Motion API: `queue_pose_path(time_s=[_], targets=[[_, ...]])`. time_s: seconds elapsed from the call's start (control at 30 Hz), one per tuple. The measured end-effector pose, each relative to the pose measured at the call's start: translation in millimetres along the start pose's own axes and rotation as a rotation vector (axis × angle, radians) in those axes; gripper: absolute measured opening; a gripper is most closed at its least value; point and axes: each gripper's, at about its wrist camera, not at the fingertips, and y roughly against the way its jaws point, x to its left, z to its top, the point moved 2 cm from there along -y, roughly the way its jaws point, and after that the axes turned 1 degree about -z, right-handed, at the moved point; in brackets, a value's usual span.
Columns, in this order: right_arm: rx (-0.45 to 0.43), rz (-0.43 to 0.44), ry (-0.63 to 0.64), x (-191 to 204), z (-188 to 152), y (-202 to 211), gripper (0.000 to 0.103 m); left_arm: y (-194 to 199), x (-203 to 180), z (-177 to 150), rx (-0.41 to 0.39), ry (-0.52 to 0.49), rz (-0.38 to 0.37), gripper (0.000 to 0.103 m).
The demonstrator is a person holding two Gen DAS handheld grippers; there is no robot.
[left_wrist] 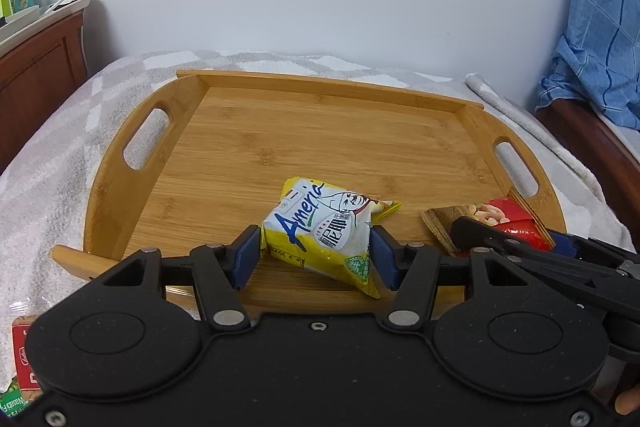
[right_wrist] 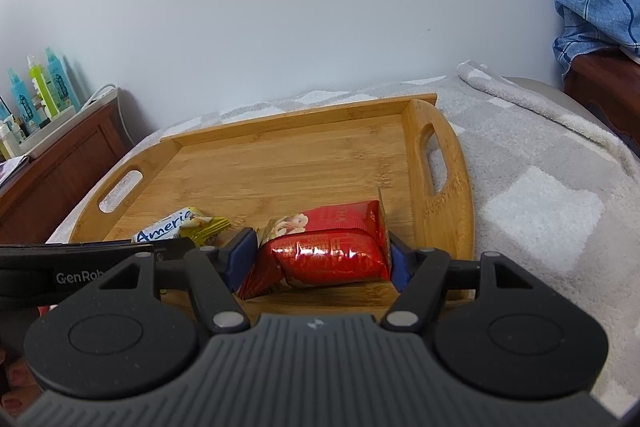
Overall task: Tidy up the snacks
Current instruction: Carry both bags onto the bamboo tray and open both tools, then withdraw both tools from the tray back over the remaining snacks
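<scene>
Smooth grained bamboo-look wooden tray, glossy crinkled red foil packet, fuzzy towelling cloth, matt black plastic fingers

Soft, even daylight, sharp focus, glare on the red packet, fisheye bending at the edges.

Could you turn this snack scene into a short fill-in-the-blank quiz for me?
1. The left gripper has its fingers closed on a yellow and white snack packet printed with the word ____.
2. The right gripper grips a shiny ____ foil snack packet.
3. Both packets are over the bamboo ____ with cut-out handles.
4. It rests on a grey and white checked ____.

Missing words: Ameria; red; tray; blanket
</scene>
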Motion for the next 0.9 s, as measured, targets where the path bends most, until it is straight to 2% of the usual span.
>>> queue_pose_path(time_s=[0.13, 0.23, 0.33, 0.53, 0.9], targets=[[-0.013, -0.006, 0.014, 1, 2, 2, 0.081, 4, 0, 1, -0.012, -0.010, 0.018, 0.063], [-0.016, -0.006, 0.007, 0, 3, 4, 0.085, 8, 3, 2, -0.019, -0.010, 0.034, 0.075], [-0.026, -0.010, 0.006, -1, 4, 8, 0.090, 14, 7, 3, -0.026, -0.010, 0.041, 0.082], [-0.049, -0.008, 0.004, -1, 6, 20, 0.099, 29, 11, 2, -0.042, -0.028, 0.041, 0.088], [-0.078, -0.022, 0.009, 2, -3, 44, 0.101, 58, 8, -9, -0.058, -0.063, 0.039, 0.092]])
